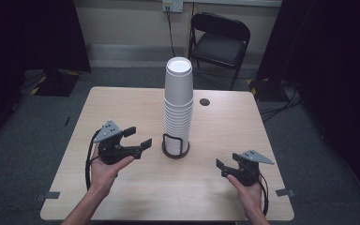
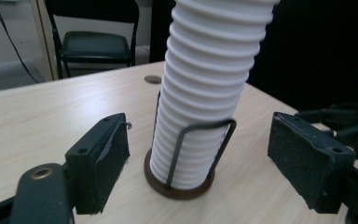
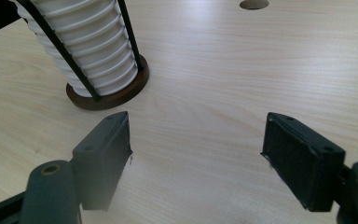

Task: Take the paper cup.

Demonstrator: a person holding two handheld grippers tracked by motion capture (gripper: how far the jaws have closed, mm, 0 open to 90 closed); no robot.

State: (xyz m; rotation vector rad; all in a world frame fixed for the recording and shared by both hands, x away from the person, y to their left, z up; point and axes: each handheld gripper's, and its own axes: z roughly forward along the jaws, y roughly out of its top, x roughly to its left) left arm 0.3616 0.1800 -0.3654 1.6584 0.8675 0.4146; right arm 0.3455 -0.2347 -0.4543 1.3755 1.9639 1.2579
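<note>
Cups [image 1: 178, 101], white paper ones nested into a tall stack, stand upright near the middle of the wooden table [image 1: 122, 197], seated in a cup holder [image 1: 175, 148] with a round dark-brown base and thin black wire uprights. In the left gripper view the wires rise only over the lowest cups [image 2: 200, 102], leaving the rest of the stack free above them. Behind the stack a small round dark grommet [image 1: 204, 101] sits in the tabletop, and beyond the far edge a black folding chair [image 1: 220, 40] stands on the grey floor below a wall socket.

Left gripper [image 1: 137, 138] is held above the table just to the left of the holder, jaws pointed toward the base of the stack and parted, with nothing between them; the stack sits apart, framed in the gap between the pads. Right gripper [image 1: 224, 168] stays low near the front right of the table, well apart from the stack, its jaws spread wide and empty, with bare tabletop between it and the holder [image 3: 109, 95].
</note>
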